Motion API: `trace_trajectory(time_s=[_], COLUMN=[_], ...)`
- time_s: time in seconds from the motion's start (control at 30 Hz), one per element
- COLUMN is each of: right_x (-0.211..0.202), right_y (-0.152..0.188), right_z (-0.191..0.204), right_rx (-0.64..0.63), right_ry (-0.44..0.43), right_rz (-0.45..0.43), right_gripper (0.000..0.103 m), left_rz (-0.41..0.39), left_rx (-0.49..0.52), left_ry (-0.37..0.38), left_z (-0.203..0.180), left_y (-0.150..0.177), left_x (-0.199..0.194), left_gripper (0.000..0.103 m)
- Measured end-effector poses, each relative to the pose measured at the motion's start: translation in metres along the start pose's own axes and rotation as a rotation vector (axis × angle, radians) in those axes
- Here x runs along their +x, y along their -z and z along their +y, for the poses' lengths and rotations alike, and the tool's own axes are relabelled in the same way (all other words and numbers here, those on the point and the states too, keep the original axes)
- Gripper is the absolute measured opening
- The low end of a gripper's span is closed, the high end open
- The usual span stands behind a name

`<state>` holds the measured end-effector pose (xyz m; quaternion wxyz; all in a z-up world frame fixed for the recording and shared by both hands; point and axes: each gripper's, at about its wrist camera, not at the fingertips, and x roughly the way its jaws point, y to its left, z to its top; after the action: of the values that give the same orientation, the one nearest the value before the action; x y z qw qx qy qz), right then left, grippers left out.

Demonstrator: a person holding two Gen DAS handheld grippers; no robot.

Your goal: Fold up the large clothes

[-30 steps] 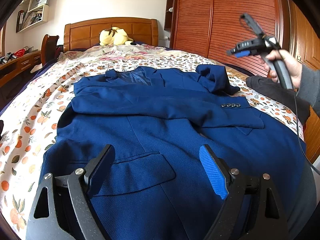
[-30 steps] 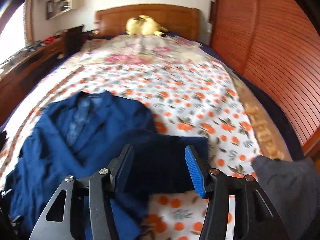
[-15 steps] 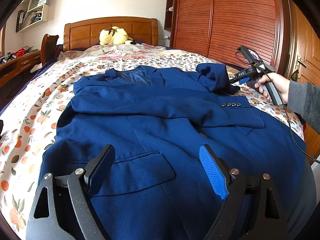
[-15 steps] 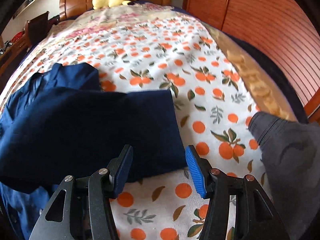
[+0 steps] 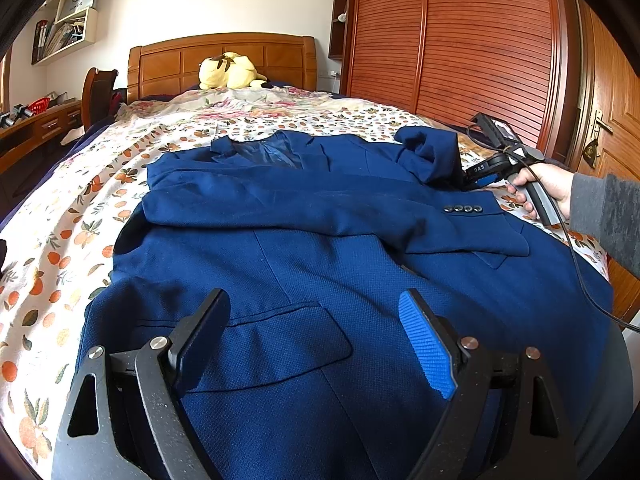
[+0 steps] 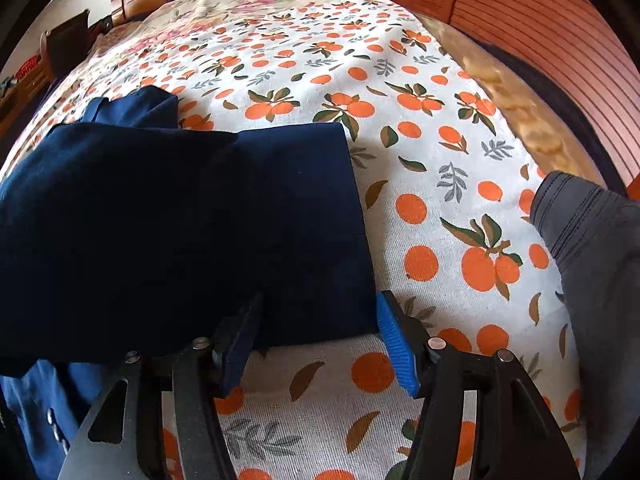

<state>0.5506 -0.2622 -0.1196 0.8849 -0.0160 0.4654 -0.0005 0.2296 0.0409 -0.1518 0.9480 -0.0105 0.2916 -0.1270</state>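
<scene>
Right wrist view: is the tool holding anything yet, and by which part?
Nothing held. The right tool is open at the cuff end of the jacket sleeve, fingers astride its near edge. The left tool is open too.

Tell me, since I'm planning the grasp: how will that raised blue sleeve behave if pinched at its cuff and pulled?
The sleeve is bunched and creased, so probably floppy: it should drape from the right gripper. The blazer looks thick and lined, so likely fairly heavy, dragging on the printed sheet.
</scene>
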Motion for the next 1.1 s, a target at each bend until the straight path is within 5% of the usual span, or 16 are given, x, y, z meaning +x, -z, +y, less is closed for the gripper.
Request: trace_trajectory(time_s=[0.13, 0.23, 0.3, 0.4, 1.1], right_x=[-0.005, -0.011, -0.032, -0.063, -0.247], right_y=[0.006, 0.007, 0.006, 0.008, 0.067], right_z=[0.014, 0.025, 0.029, 0.037, 0.089], right_rx=[-0.092, -0.137, -0.123, -0.108, -0.256], right_ry=[-0.025, 0.007, 0.057, 0.006, -0.308], right_rz=[-0.005, -0.025, -0.128, -0.210, -0.471], right_gripper=[0.021, 0.011, 0.010, 0.010, 0.010], left_rz=[0.000, -0.002, -0.003, -0.007, -0.045], left_rx=[-0.001, -0.002, -0.005, -0.006, 0.010], left_ry=[0.001, -0.001, -0.005, -0.020, -0.061], left_z=[0.000, 0.000, 0.001, 0.001, -0.002], left_y=[0.000, 0.000, 0.001, 0.003, -0.003], left_x=[0.000, 0.000, 0.000, 0.000, -0.012], left_gripper=[0.087, 0.087, 0.087, 0.087, 0.087])
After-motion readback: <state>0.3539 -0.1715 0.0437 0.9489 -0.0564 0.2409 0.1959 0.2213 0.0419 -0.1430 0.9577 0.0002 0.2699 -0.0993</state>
